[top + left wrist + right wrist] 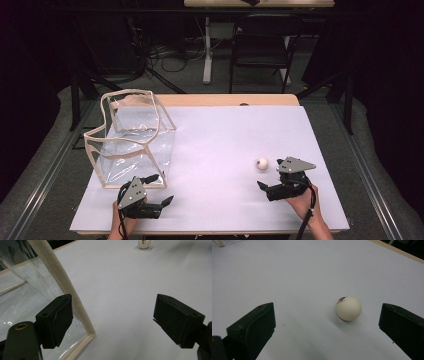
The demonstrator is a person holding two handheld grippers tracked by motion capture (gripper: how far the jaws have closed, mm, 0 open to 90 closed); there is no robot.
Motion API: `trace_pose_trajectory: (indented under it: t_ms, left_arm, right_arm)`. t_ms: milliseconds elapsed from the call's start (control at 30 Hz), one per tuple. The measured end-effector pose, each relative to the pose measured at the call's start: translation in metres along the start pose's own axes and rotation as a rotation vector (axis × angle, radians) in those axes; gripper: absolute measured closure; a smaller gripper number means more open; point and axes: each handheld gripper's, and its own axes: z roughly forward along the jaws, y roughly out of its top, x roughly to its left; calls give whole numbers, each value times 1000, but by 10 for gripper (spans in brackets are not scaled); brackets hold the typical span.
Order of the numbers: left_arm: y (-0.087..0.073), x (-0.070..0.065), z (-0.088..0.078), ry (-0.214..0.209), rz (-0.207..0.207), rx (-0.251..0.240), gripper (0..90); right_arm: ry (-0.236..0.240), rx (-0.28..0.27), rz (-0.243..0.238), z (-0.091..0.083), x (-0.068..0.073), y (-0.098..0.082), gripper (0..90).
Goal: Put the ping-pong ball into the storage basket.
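1. White sheet-covered table (215, 150) carries a clear plastic, cream-trimmed bag (132, 137).
2. Small white ball (348, 308) rests well right of the bag, between the right gripper's (327, 327) wide-open, empty jaws.
3. Left gripper (112, 322), wide open and empty, sits just beside the bag's near corner.

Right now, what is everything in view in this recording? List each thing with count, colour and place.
ball: one, off-white with a small printed mark, on the table's right part, ahead of the right gripper's open jaws, not touched.
bag: one, clear plastic with cream edging, standing open on the table's left part.
table: one, white top with a wooden far edge, centre.
chair: one, black, on the floor beyond the table.
cables: several, dark, on the floor behind the table.
left gripper: one, black, near left edge, jaws open beside the bag's near corner.
right gripper: one, black, near right, jaws open.
hands: two, at the bottom edge.
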Motion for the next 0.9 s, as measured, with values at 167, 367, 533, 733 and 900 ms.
trace_pose_trajectory:
  t_ms: [167, 367, 533, 733, 900]
  left_arm:
    - [0, 0, 0, 0, -1, 3, 162]
    - [0, 0, 0, -3, 3, -1, 162]
    - [0, 0, 0, -3, 2, -2, 162]
    - [0, 0, 0, -5, 6, 1, 162]
    - [0, 0, 0, -7, 6, -1, 162]
  right_arm:
    - [-16, 6, 6, 3, -6, 2, 5]
    - [-21, 12, 7, 8, -9, 4, 5]
    - [-22, 19, 5, 16, -10, 7, 6]
    - [-17, 23, 6, 21, -12, 9, 6]
    - [-16, 30, 13, 26, -16, 10, 6]
